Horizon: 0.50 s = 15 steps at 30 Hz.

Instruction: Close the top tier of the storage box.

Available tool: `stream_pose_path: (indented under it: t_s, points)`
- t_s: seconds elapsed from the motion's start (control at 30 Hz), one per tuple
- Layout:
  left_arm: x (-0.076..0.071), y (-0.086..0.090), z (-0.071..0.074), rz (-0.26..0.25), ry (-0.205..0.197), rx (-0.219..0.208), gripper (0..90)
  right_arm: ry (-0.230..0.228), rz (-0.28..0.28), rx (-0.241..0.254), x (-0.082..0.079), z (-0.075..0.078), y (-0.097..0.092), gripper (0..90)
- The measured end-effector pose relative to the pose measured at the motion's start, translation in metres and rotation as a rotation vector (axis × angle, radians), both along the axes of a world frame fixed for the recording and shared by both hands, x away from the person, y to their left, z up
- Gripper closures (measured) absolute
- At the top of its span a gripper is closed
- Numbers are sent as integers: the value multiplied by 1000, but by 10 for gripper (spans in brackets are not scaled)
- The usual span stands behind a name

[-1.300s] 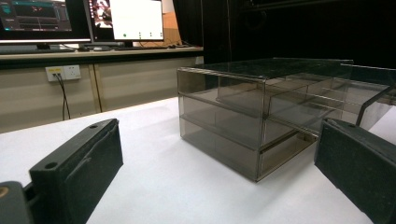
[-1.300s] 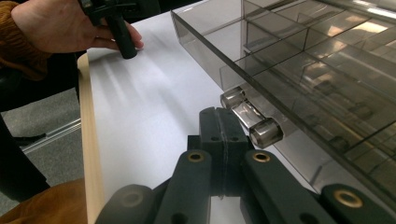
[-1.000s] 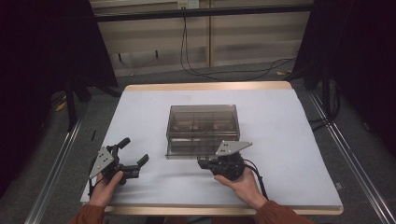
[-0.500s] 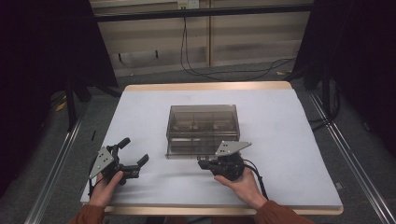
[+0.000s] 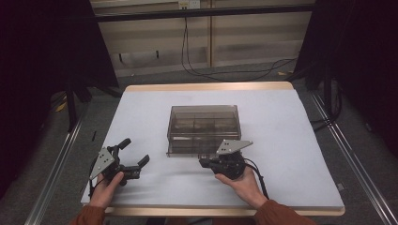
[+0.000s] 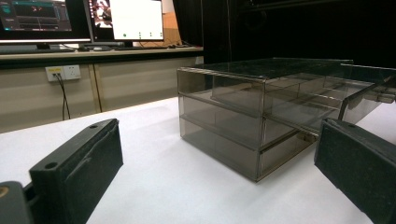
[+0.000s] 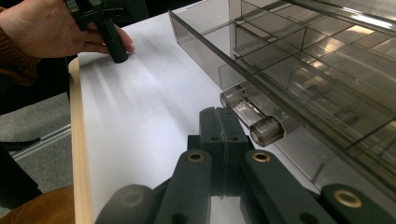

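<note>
Two grippers at a clear drawer box

Nearest, the right gripper [image 7: 224,122] is clenched on nothing, its tips just beside the drawer handle [image 7: 252,117]. The left gripper [image 5: 133,158] rests released on the table [image 5: 291,122]. Beyond, mid-table, sits the drawer box [image 5: 202,127], its lower drawer slightly out.

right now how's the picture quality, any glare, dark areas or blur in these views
High view: dim, with black surroundings, while the white table is evenly lit. Left gripper view: the near jaws are soft, the smoky drawer box sharp. Right gripper view: glare streaks the box's top right edge, and the clear handle catches highlights.
</note>
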<state>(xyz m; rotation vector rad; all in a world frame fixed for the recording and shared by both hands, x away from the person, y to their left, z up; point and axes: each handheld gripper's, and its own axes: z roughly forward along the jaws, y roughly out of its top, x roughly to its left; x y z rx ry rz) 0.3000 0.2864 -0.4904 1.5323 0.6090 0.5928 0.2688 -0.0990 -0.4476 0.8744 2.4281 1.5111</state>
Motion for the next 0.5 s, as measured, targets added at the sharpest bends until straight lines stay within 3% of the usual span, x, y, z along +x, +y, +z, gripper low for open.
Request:
stream_pose_path:
  t_s: [0.5]
  points:
    - [0,0,0,4,-3,3,10,1,-19,3,5,0,-3,900]
